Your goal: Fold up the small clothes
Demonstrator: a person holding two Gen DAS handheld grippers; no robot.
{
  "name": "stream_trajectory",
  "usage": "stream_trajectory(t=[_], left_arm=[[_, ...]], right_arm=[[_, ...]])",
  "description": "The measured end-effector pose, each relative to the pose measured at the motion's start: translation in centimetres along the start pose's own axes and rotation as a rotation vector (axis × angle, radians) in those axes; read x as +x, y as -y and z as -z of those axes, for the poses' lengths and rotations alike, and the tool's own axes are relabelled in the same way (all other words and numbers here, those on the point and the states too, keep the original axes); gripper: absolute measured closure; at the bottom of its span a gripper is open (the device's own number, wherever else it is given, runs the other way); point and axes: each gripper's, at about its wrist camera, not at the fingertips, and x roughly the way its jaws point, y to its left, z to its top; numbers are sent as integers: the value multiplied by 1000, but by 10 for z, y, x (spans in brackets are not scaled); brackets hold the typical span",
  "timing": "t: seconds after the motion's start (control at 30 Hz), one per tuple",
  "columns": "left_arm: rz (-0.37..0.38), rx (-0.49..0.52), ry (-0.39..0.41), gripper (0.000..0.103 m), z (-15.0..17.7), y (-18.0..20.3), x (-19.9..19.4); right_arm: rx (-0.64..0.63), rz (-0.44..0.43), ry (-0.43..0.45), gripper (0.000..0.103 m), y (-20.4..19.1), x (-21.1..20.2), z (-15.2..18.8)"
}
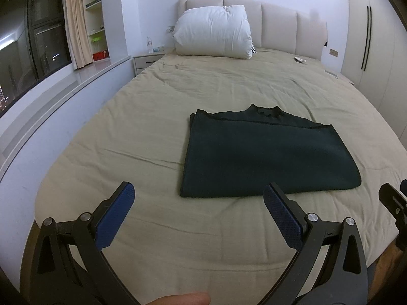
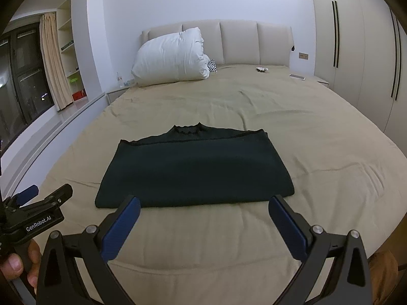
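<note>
The folded top (image 1: pixel 267 152) is very dark green, almost black. The bed cover (image 1: pixel 142 132) under it is plain tan. The big pillow (image 1: pixel 212 30) is white, and the headboard (image 1: pixel 277 25) is cream. A little cloth (image 2: pixel 212 67) by the pillow has black and white stripes. The gripper pads (image 2: pixel 122 231) are blue on black arms. The curtain (image 1: pixel 75 20) is pale beige.

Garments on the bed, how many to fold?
1. A dark green top lies folded on the tan bedsheet, just ahead of both open grippers. A striped item beside the white pillow is too hidden to identify.
</note>
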Motion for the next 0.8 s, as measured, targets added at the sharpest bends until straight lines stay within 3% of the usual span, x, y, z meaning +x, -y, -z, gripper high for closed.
stream_trajectory(t=[0.8], left_arm=[[-3,2,-4,0,7,3,-2]], right_arm=[[-4,-6,-30,0,5,0,4]])
